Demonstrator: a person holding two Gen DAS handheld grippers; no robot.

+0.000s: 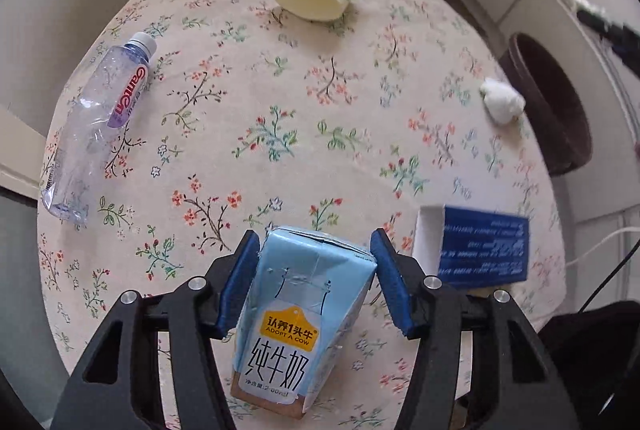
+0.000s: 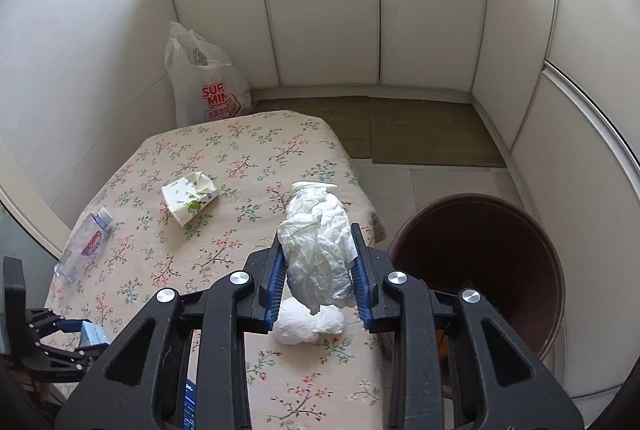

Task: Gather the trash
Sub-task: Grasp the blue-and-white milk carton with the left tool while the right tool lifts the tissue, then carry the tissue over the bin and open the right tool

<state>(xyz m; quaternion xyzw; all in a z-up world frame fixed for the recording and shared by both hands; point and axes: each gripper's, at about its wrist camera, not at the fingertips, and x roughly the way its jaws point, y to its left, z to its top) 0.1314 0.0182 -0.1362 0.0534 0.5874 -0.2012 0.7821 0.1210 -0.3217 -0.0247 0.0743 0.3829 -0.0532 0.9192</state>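
Left gripper [image 1: 314,282] straddling milk carton [image 1: 292,314] on floral table [image 1: 248,150], pads look just off its sides, can't tell for sure. Right gripper [image 2: 319,276] clamped on crumpled tissue [image 2: 318,254], lifted above table beside brown bin [image 2: 492,270]. Farther back: plastic bottle [image 1: 94,122].

One bottle [image 1: 96,126], one milk carton [image 1: 296,314], two tissue wads [image 2: 320,246] (one held), one bin [image 2: 480,270].

left gripper [image 1: 314,262] straddles blue milk carton [image 1: 296,314] on floral tablecloth [image 1: 248,134]
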